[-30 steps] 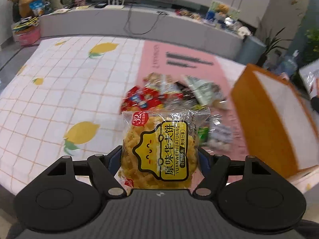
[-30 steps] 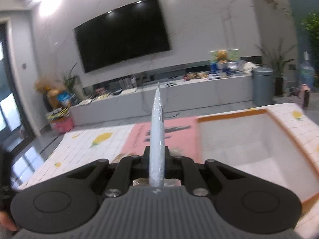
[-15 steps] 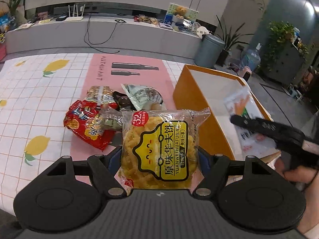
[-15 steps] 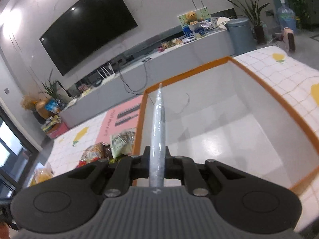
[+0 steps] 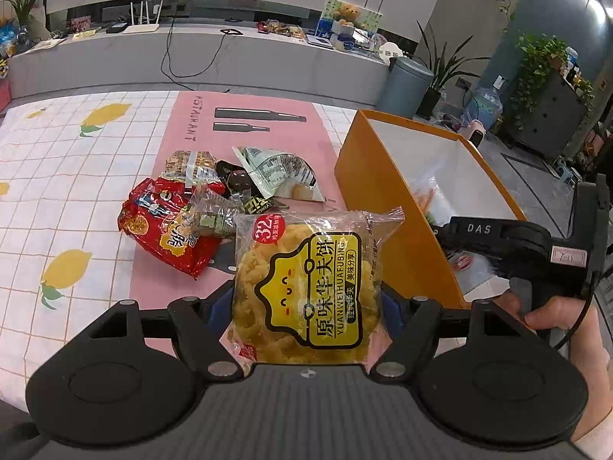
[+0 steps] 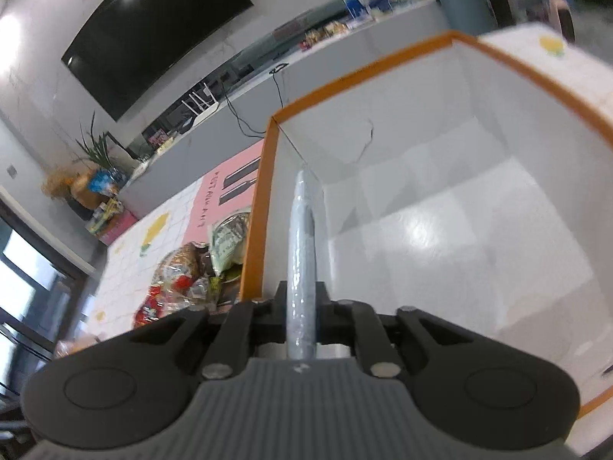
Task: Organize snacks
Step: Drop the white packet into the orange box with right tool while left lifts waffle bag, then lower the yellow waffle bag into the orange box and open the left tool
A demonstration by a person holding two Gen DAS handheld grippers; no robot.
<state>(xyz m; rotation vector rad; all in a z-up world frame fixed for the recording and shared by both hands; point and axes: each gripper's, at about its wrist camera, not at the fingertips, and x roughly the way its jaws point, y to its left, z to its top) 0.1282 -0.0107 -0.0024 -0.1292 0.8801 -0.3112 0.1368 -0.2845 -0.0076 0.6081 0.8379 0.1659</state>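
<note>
My left gripper (image 5: 306,303) is shut on a yellow waffle-biscuit packet (image 5: 306,287) and holds it above the pink mat, left of the orange box (image 5: 383,191). My right gripper (image 6: 302,303) is shut on a thin clear snack packet (image 6: 302,253), seen edge-on, and holds it inside the orange box (image 6: 260,211) near its left wall. In the left wrist view the right gripper (image 5: 498,245) reaches into the box over a clear packet with orange print (image 5: 425,199). A pile of snack packets (image 5: 214,199) lies on the mat.
The pile holds a red bag (image 5: 168,237), a green-white bag (image 5: 276,172) and a dark small packet (image 5: 237,182). The table has a lemon-print cloth (image 5: 69,191) and a pink mat (image 5: 245,134). The box floor (image 6: 459,237) is white. A TV bench stands behind.
My right gripper moved down into the orange box with its thin packet. My left gripper, still holding the biscuit packet, came closer to the box and pile.
</note>
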